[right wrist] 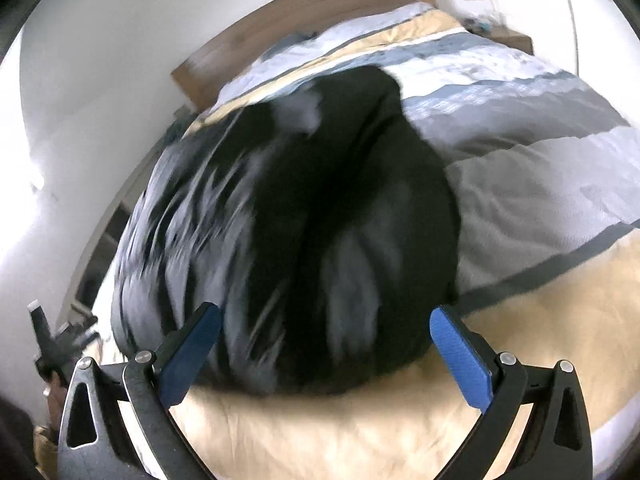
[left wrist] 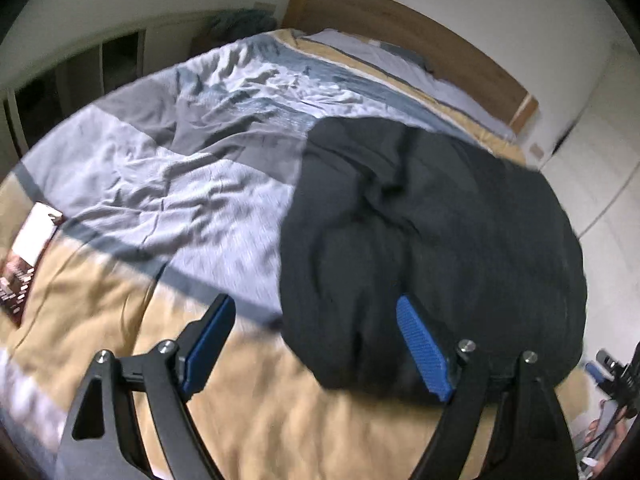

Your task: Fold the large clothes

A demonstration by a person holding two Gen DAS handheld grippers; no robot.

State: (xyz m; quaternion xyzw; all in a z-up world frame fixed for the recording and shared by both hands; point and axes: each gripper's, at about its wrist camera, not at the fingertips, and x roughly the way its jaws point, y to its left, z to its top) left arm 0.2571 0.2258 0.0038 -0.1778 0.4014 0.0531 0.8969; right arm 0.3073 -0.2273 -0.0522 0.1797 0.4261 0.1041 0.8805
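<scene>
One dark garment (left wrist: 432, 240), rumpled, heaped

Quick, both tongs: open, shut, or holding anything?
Left tongs: open, holding nothing.
Right tongs: open, holding nothing; dark garment lies beyond.

A bed (left wrist: 420, 36) with a wooden headboard carries a rumpled duvet (left wrist: 168, 176) in grey, blue and tan bands. A dark garment (left wrist: 432, 232) lies heaped on it at right of centre, a book (left wrist: 28, 256) at the left edge
</scene>
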